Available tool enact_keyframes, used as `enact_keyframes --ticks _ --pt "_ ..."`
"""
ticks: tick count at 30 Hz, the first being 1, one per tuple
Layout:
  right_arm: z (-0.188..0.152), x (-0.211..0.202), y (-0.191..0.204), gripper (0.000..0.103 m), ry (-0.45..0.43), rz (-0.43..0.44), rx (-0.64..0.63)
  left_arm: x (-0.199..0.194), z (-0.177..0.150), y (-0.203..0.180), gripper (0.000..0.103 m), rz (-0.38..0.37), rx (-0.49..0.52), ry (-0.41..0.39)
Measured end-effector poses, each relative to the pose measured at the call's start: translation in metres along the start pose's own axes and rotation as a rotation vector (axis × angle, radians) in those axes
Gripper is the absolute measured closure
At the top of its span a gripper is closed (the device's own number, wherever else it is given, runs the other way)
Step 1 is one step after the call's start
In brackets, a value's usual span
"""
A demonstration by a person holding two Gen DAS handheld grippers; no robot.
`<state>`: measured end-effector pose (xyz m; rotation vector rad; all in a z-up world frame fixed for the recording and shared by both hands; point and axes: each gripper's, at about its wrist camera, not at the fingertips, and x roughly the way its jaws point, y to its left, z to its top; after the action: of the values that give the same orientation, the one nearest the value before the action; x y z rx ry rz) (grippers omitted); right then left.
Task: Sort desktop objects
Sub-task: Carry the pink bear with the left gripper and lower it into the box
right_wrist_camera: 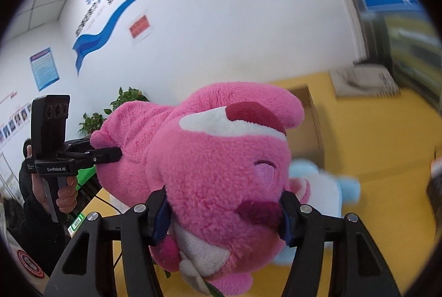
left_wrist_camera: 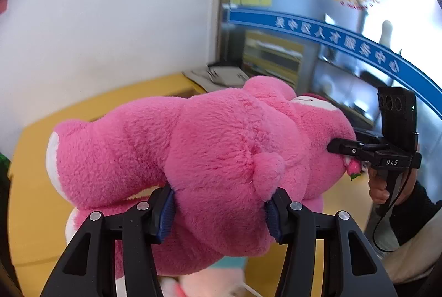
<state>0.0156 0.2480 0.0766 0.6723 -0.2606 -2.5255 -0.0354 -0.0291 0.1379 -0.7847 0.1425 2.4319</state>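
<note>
A big pink plush bear (left_wrist_camera: 221, 136) hangs in the air above the yellow table, held from both ends. My left gripper (left_wrist_camera: 221, 214) is shut on its rump, blue pads pressing into the fur on either side just below the small tail. In the right wrist view the bear's head (right_wrist_camera: 215, 158) fills the middle, and my right gripper (right_wrist_camera: 223, 216) is shut on it, pads sunk in at the cheeks. Each view also catches the other tool: the right gripper (left_wrist_camera: 342, 151) bites the head at the far right, and the left gripper (right_wrist_camera: 113, 154) bites the body at the left.
The yellow table (left_wrist_camera: 33, 186) lies below. A light blue plush toy (right_wrist_camera: 339, 186) rests on it under the bear, with a brown cardboard box (right_wrist_camera: 312, 117) behind and a grey stack of papers (left_wrist_camera: 218, 75) by the white wall. A potted plant (right_wrist_camera: 124, 103) stands at the left.
</note>
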Motion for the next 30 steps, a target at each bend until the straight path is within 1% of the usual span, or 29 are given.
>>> enact_keyframes --ticks 2,5,6,8,11,13,16,19,20,22,23,25,28,30 --pt "0.041 0.018 0.006 0.042 -0.020 -0.001 -0.077 0.005 0.027 0.022 0.045 0.025 -0.017 -0.029" --pt "0.101 0.060 0.007 0.042 -0.028 0.000 -0.153 0.034 0.074 0.068 0.045 0.050 -0.066 -0.035" --pt "0.121 0.081 0.004 0.042 -0.018 0.002 -0.170 0.044 0.084 0.079 0.045 0.049 -0.084 -0.029" --pt "0.150 0.120 -0.004 0.042 0.008 0.005 -0.194 0.078 0.101 0.111 0.045 0.033 -0.136 0.012" --pt "0.170 0.178 -0.027 0.042 0.063 -0.002 -0.204 0.132 0.109 0.150 0.045 0.004 -0.202 0.084" --pt "0.172 0.213 -0.046 0.042 0.106 -0.014 -0.192 0.175 0.106 0.172 0.045 -0.014 -0.249 0.139" --pt "0.158 0.263 -0.081 0.042 0.186 -0.033 -0.147 0.240 0.092 0.198 0.045 -0.032 -0.315 0.227" --pt "0.133 0.305 -0.119 0.042 0.286 -0.050 -0.080 0.301 0.068 0.221 0.045 -0.042 -0.367 0.319" --pt "0.122 0.319 -0.133 0.041 0.331 -0.058 -0.058 0.313 0.059 0.223 0.045 -0.045 -0.382 0.345" --pt "0.100 0.336 -0.153 0.040 0.403 -0.081 -0.033 0.339 0.047 0.225 0.045 -0.046 -0.380 0.391" --pt "0.095 0.341 -0.160 0.039 0.422 -0.091 -0.021 0.341 0.047 0.225 0.045 -0.043 -0.380 0.384" --pt "0.090 0.346 -0.171 0.036 0.428 -0.098 0.007 0.344 0.049 0.224 0.045 -0.036 -0.378 0.369" --pt "0.101 0.345 -0.171 0.035 0.392 -0.101 0.005 0.346 0.053 0.221 0.045 -0.009 -0.366 0.357" --pt "0.109 0.341 -0.167 0.035 0.359 -0.107 -0.019 0.339 0.058 0.220 0.045 0.012 -0.354 0.321"
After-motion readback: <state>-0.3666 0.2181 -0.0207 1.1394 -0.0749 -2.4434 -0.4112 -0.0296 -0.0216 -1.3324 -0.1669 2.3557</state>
